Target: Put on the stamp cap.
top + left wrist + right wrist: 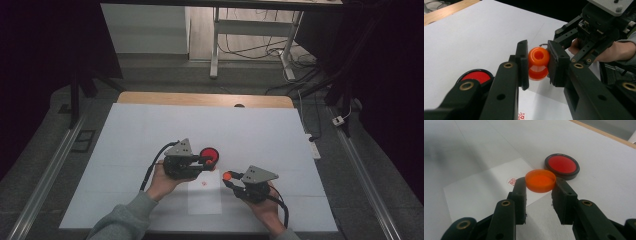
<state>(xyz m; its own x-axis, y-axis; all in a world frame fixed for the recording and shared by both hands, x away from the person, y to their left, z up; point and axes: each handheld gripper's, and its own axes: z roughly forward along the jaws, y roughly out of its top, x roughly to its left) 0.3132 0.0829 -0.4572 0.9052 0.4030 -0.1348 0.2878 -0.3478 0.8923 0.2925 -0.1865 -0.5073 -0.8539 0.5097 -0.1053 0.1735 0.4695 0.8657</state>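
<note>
Left gripper [537, 66] jaws clamping orange stamp [538, 63], right gripper [540, 191] — orange cap [540, 180]

The red print [511, 180] on the paper sheet [474, 192] is half hidden behind a finger, unreadable.

Orange stamp [538, 63] and its orange cap [540, 180] both claw-held, apart.
</note>
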